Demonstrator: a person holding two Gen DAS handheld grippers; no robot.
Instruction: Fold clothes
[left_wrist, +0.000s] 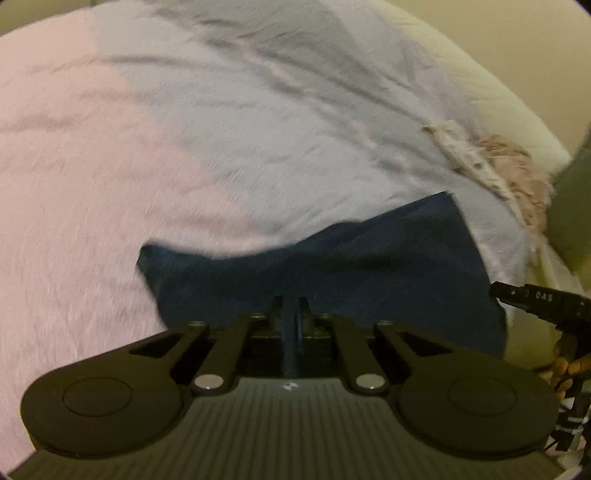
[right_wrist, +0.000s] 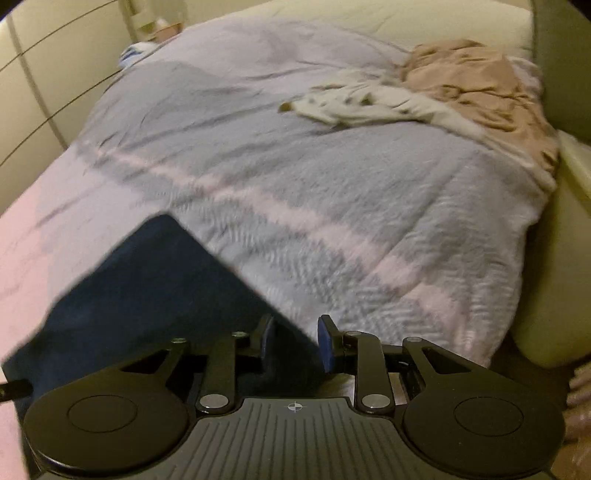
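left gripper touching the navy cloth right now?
Touching. In the left wrist view the left gripper has its fingers closed on a fold of the navy cloth, with fabric pinched between the pads.

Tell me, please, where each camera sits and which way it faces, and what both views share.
Left wrist: sits behind the left gripper, looking across the bed; its jaws pinch the dark blue cloth; the right gripper shows at the right edge.
Right wrist: sits behind the right gripper, facing the far clothes pile; jaws apart around the cloth's edge.
Shared: the blue cloth, the grey-pink blanket, the pile.
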